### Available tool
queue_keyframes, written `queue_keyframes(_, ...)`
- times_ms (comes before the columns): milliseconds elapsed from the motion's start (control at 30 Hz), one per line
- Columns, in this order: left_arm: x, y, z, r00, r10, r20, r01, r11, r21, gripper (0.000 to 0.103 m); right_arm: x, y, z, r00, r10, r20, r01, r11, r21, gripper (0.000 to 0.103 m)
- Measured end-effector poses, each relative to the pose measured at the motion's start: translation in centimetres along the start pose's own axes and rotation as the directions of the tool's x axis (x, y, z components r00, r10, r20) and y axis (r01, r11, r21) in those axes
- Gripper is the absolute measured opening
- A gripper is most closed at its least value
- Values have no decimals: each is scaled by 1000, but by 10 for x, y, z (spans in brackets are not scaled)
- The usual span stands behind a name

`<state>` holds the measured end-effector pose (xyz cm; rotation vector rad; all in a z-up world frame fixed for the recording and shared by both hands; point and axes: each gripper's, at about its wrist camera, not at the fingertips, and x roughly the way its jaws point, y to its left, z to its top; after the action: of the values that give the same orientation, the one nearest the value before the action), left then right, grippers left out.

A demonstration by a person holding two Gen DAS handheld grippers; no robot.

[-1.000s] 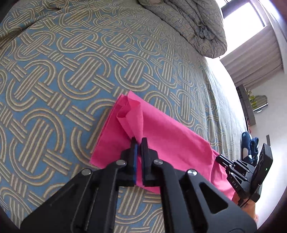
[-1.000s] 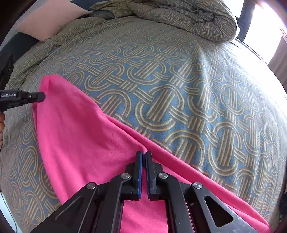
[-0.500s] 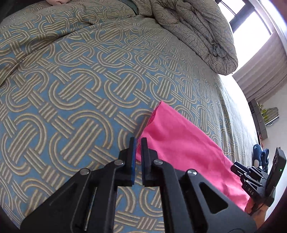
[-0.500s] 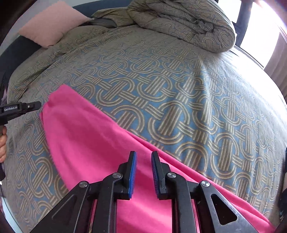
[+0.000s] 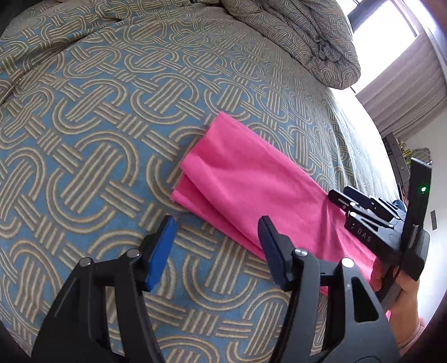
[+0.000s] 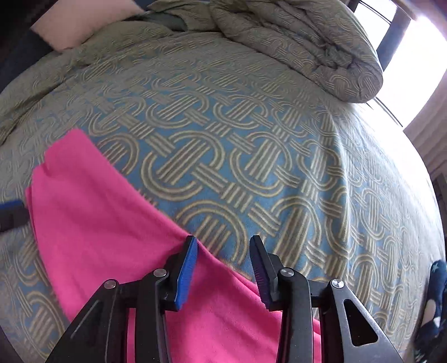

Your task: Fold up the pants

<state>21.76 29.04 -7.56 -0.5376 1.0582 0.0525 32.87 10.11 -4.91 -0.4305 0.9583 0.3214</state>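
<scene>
The pink pants (image 5: 245, 184) lie folded in a long flat strip on the patterned bedspread (image 5: 111, 111). My left gripper (image 5: 216, 226) is open and empty, just off the near end of the strip, its right finger over the edge. In the right wrist view the pants (image 6: 106, 223) spread from the left to the bottom. My right gripper (image 6: 223, 245) is open and empty above the pants' far edge. It also shows in the left wrist view (image 5: 371, 212) at the strip's other end.
A rolled duvet (image 6: 307, 44) in the same pattern lies at the head of the bed, with a pale pink pillow (image 6: 81, 25) to its left. A bright window is at the upper right. Dark blue slippers (image 6: 433, 307) lie on the floor by the bed's right side.
Both grippers have opened and let go of the pants. The raised fold at the left end now lies flat. The left gripper has drawn back from the cloth.
</scene>
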Motion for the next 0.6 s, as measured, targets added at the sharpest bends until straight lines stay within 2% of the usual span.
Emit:
queue_keyframes(100,3,-4,-1,1000,1,-1,-1,1000,4,63,-15,-6,-4,999,15,33,-17,998,68,40)
queue_keyframes(233,6,-6,2,1000,6,7,-6,1000,-2,64,-40,-18,-27,989,137,47,-142,982,126,42)
queue_keyframes(267,7,-6,3,1000,8,7,-8,1000,-4,64,-44,-21,-35,985,166,43,-171,977,132,46)
queue_keyframes(333,10,-6,6,1000,13,7,-13,1000,-9,66,-50,-24,-48,976,218,11,-217,965,146,54)
queue_keyframes(433,15,-8,10,1000,5,8,-5,1000,-23,72,-36,-22,-76,950,297,-93,-277,943,184,61)
queue_keyframes(533,20,-11,17,1000,11,17,-11,999,-33,72,-36,-6,-87,970,234,-58,-229,970,84,67)
queue_keyframes(600,22,-12,21,1000,13,13,-12,998,-55,72,-33,-6,-81,968,237,-81,-227,967,115,73)
